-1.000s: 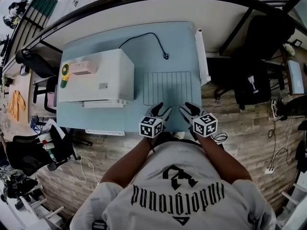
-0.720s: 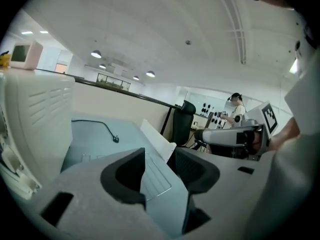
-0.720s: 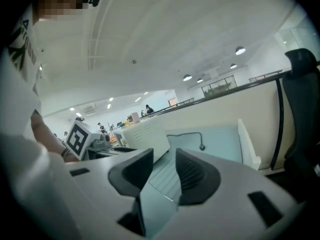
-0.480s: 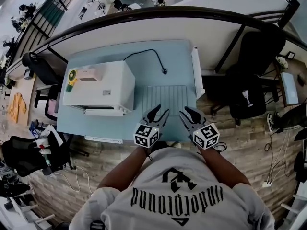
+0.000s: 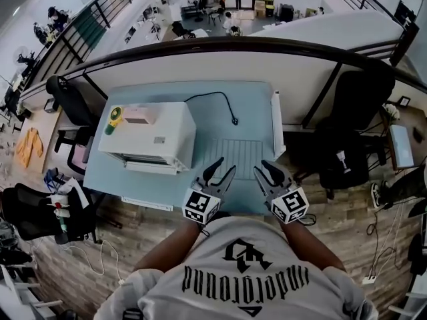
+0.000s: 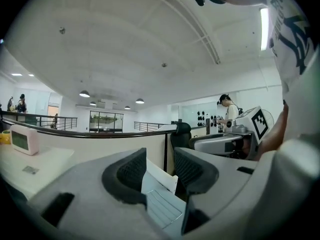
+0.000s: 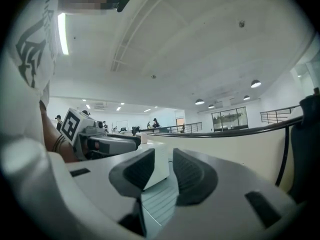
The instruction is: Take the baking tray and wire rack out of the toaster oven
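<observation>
both hand-held grippers hovered over the near edge of the pale blue desk, just in front of the person's chest. the left gripper had its jaws spread, having just closed part of the way, with nothing between the pads. the right gripper also had its jaws apart after just narrowing, and it too was empty. the wire rack lay flat on the desk, just beyond and below both pairs of jaws and touched by neither. the white toaster oven stood to the rack's left, its black cord trailing across the desk behind. a long white tray lay along the desk's right edge, beside the rack and apart from both grippers.
</observation>
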`<action>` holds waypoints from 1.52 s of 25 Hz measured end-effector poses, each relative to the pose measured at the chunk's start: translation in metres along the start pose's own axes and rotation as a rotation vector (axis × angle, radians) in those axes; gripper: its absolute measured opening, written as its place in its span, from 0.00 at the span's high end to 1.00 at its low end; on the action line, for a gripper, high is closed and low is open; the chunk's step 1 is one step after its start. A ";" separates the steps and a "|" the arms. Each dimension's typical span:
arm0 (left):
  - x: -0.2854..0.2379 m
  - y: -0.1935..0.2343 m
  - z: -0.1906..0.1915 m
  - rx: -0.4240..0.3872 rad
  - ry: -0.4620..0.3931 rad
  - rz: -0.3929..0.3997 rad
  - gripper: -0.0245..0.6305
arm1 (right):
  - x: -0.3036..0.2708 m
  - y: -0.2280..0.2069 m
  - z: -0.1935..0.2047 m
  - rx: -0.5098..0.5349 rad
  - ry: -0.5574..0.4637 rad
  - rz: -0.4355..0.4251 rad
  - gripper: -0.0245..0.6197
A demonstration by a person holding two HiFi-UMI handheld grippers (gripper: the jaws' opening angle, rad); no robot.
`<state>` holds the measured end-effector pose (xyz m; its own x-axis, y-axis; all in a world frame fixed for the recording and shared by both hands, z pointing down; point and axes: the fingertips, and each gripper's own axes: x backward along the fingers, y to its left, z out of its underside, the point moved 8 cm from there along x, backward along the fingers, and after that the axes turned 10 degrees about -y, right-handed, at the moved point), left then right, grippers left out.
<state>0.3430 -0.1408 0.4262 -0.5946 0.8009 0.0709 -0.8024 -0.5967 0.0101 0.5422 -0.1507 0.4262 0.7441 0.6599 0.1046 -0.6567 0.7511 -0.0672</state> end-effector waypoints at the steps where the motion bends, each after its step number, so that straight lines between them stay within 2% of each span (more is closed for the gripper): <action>1: 0.003 0.000 -0.004 -0.006 -0.003 -0.007 0.70 | -0.001 0.001 -0.002 0.003 -0.006 -0.004 0.79; 10: 0.044 0.008 -0.017 -0.071 0.004 -0.095 0.69 | -0.022 0.020 -0.002 -0.008 -0.026 -0.080 0.78; 17: 0.099 0.043 -0.018 -0.068 0.004 -0.199 0.69 | -0.062 0.065 0.008 -0.013 -0.011 -0.165 0.76; 21: 0.129 0.069 -0.021 -0.072 0.000 -0.230 0.69 | -0.090 0.093 0.012 -0.009 -0.013 -0.192 0.76; 25: 0.159 0.098 -0.024 -0.091 -0.011 -0.223 0.69 | -0.120 0.123 0.017 -0.002 -0.017 -0.191 0.76; 28: 0.183 0.124 -0.029 -0.065 -0.016 -0.227 0.68 | -0.142 0.148 0.018 -0.001 -0.017 -0.179 0.75; 38: 0.259 0.203 -0.027 -0.069 -0.022 -0.135 0.68 | -0.204 0.243 0.035 0.016 -0.010 -0.126 0.74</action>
<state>0.0247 -0.0537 0.4194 -0.4808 0.8716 0.0955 -0.8768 -0.4784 -0.0479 0.2263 -0.1032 0.4230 0.8195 0.5601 0.1211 -0.5601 0.8276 -0.0369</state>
